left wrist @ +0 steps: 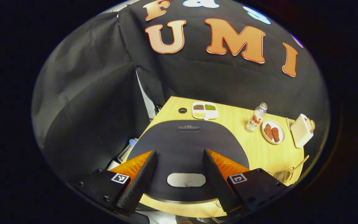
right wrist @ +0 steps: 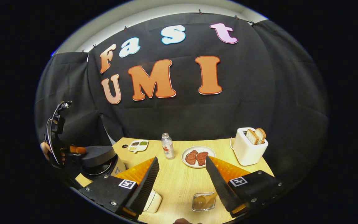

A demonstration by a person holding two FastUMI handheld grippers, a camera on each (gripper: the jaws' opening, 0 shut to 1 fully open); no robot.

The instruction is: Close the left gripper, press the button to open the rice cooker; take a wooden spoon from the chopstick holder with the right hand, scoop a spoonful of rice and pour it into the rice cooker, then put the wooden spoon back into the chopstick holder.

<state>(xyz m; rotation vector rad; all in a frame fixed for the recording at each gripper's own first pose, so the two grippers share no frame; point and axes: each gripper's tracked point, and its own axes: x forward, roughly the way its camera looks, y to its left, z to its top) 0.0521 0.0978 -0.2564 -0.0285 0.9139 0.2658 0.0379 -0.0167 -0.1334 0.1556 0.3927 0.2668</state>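
Pale wooden table [right wrist: 179, 180]: black-lidded rice cooker [left wrist: 186, 146] directly below spread left gripper [left wrist: 180, 183]; right gripper [right wrist: 182, 183] spread; clear holder [right wrist: 204, 201] containing wooden spoon [right wrist: 204, 199].

You get even, fairly bright overhead light on the table [right wrist: 179, 180], with soft shadows. The rice cooker [left wrist: 185, 146] lid shows a faint sheen. Fisheye bending curves the edges; focus stays sharp centrally.

Matt black rice cooker [left wrist: 185, 146] lid, pale wood-grain table [right wrist: 179, 177], clear plastic bottle [right wrist: 167, 146]
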